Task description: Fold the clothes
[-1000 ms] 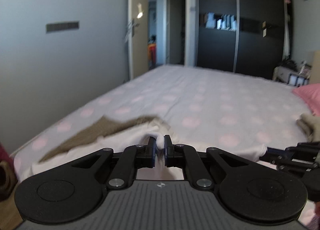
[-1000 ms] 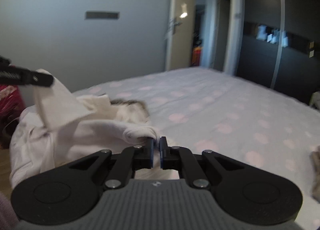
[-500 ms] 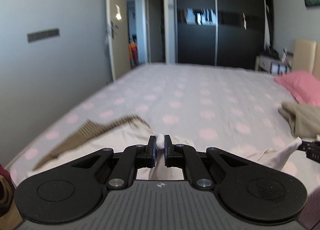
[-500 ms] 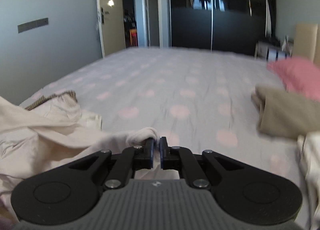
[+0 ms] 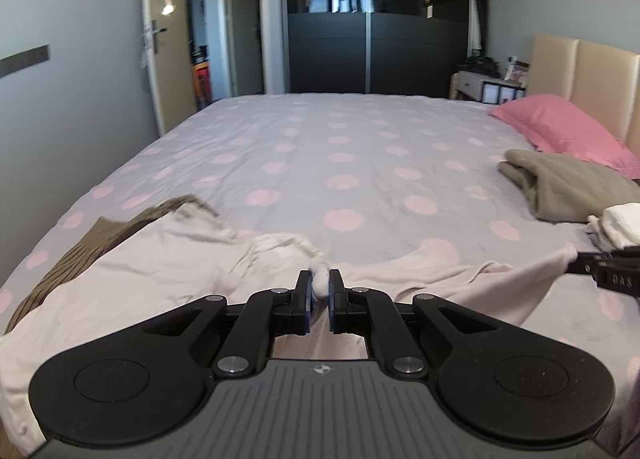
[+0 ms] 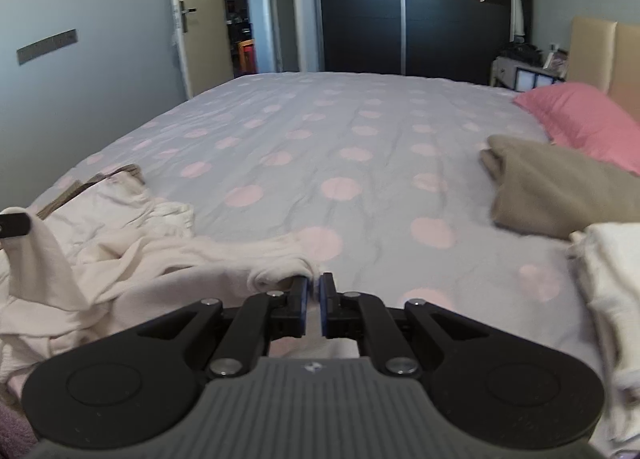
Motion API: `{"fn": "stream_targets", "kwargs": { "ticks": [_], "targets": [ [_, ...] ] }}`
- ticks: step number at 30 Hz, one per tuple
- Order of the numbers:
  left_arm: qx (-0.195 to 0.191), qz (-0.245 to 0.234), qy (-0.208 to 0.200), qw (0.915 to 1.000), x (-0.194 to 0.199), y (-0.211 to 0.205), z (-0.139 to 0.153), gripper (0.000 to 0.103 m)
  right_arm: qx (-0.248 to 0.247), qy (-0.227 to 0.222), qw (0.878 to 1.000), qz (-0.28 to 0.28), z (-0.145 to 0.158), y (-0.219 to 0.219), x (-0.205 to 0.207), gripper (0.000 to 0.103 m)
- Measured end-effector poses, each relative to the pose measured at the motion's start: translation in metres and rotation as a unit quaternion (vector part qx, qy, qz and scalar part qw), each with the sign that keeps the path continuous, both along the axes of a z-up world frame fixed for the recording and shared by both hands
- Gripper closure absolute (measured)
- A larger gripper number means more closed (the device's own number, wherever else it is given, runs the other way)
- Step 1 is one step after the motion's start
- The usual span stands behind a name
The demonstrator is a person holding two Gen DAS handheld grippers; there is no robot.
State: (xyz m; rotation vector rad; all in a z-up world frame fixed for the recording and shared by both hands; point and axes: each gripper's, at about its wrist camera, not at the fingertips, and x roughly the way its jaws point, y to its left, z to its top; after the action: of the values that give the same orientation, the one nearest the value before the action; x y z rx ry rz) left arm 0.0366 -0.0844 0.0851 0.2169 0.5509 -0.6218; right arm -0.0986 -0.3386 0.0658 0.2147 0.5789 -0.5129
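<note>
A cream garment (image 5: 160, 255) lies crumpled at the near edge of the bed, over a brown ribbed cloth (image 5: 92, 243). My left gripper (image 5: 319, 283) is shut on a bunched bit of the cream garment. My right gripper (image 6: 313, 285) is shut on another end of the same garment (image 6: 168, 255), stretched out to the right; its tip also shows in the left wrist view (image 5: 600, 265). The left gripper's tip shows at the left edge of the right wrist view (image 6: 14, 225), with cloth hanging from it.
The bed (image 5: 340, 147) has a grey cover with pink dots. A folded tan garment (image 5: 568, 187) and a white folded one (image 5: 620, 225) lie at the right, near a pink pillow (image 5: 560, 127). A wall is on the left; a dark wardrobe (image 5: 372, 31) stands behind.
Both grippers have swung to the right, still holding the garment. It is now stretched wider between them along the bed's near edge, and the pillow and folded clothes have come into view.
</note>
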Motion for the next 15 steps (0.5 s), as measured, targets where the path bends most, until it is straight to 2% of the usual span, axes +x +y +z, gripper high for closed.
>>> {"fn": "stream_targets", "kwargs": {
  "ticks": [2, 3, 6, 9, 15],
  "targets": [
    [-0.008, -0.009, -0.003, 0.9999, -0.003, -0.006, 0.006, 0.097, -0.084, -0.002, 0.995, -0.050, 0.018, -0.009, -0.011, 0.103],
    [-0.014, -0.015, -0.001, 0.9998, -0.006, -0.010, 0.009, 0.097, -0.105, -0.004, 0.993, -0.060, 0.029, -0.019, -0.018, 0.103],
    [-0.022, -0.041, 0.003, 0.9989, -0.013, -0.028, 0.011, 0.097, -0.105, 0.013, 0.992, -0.068, 0.056, -0.055, -0.041, 0.103],
    [-0.008, -0.066, 0.005, 0.9978, -0.020, -0.051, 0.006, 0.097, -0.095, 0.044, 0.993, -0.048, 0.070, -0.079, -0.061, 0.103],
    [0.027, -0.103, 0.018, 0.9941, -0.029, -0.081, -0.002, 0.097, -0.044, 0.090, 0.995, 0.000, 0.053, -0.094, -0.084, 0.100]
  ]
}}
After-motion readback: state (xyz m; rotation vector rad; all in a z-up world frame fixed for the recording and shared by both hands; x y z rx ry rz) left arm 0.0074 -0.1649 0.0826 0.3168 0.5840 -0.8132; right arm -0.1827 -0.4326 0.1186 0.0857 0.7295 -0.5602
